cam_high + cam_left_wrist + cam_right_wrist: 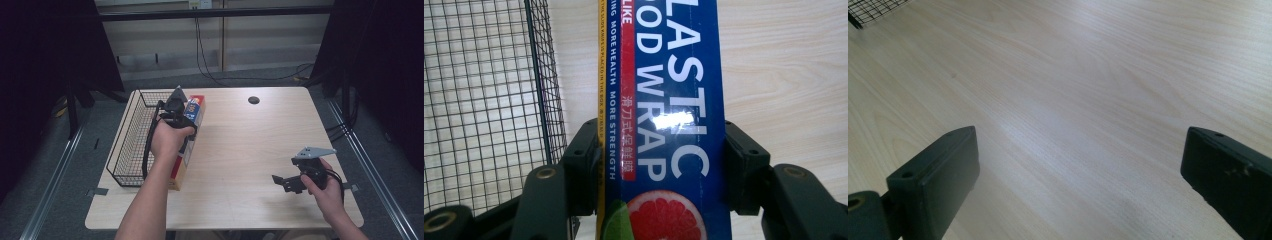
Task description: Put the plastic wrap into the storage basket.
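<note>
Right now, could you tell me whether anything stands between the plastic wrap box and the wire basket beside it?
Only the wire basket's own near wall; the plastic wrap box, clamped in the left tool, lies right alongside it.

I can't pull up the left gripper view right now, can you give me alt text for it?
The left gripper is shut on a blue plastic wrap box, its black jaws pressing the box's two long sides. A black wire basket stands just left of the box on the light wooden table.
</note>
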The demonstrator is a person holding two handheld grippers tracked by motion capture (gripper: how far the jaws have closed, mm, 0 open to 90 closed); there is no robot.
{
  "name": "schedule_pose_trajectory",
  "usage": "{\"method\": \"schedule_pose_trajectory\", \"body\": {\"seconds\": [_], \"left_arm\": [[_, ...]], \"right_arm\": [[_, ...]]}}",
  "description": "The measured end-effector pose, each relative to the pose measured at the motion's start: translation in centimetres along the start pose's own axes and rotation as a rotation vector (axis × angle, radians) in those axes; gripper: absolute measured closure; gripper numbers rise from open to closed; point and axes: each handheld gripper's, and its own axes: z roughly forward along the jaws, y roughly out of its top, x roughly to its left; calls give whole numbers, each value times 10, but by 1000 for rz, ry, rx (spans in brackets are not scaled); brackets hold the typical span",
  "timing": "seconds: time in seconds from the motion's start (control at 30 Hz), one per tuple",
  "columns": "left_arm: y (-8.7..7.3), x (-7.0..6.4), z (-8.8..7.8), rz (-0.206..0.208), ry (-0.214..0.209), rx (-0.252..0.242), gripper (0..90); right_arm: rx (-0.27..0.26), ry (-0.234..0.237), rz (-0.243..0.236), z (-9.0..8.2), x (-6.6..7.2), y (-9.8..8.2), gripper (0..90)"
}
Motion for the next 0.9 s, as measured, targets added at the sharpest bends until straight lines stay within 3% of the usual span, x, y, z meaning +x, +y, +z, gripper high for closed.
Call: {"method": "schedule_pose_trajectory", "body": {"seconds": [0.9], "left_arm": [[-2,23,-14,-52,26,-16,441]], "right_arm": [[7,8,-7,1,1,0,19]]}}
